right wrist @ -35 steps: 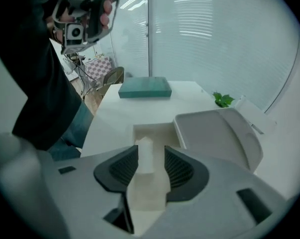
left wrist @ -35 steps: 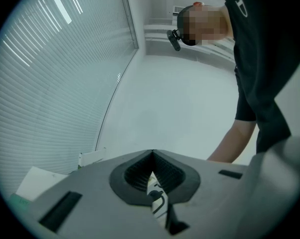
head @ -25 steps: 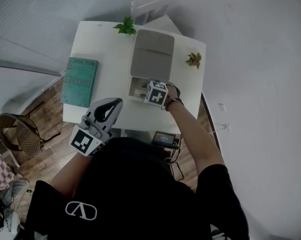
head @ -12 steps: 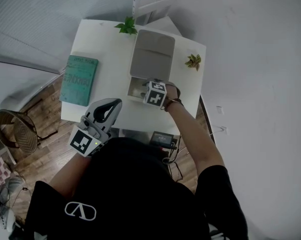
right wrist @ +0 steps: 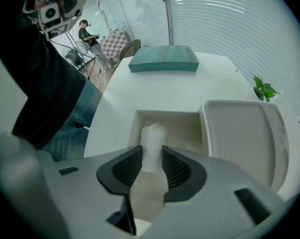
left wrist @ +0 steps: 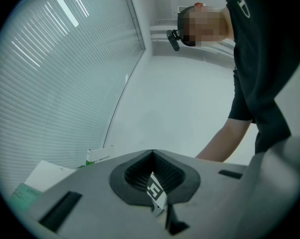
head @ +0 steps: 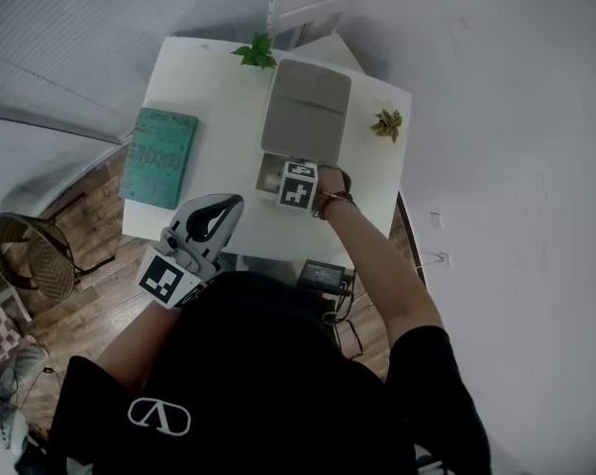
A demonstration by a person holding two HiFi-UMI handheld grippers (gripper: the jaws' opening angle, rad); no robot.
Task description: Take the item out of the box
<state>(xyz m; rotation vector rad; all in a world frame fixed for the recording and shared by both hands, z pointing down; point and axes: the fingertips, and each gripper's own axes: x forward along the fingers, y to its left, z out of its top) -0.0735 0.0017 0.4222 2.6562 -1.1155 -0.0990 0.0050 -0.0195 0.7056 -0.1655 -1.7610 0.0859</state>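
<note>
Right gripper (right wrist: 152, 152) closing on the white item (right wrist: 153, 132) in the box (right wrist: 182, 127).
My left gripper (left wrist: 152, 154) hangs near me, jaws pressed together.

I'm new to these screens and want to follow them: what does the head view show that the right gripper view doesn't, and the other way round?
Only the head view: the left gripper near the table's front edge, a small plant right of the open box, a wicker chair on the floor. Only the right gripper view: a pale item between the closing jaws of the right gripper, and a person standing far off. Both: the white table, the teal book, the leafy plant, the open box and its lid.
</note>
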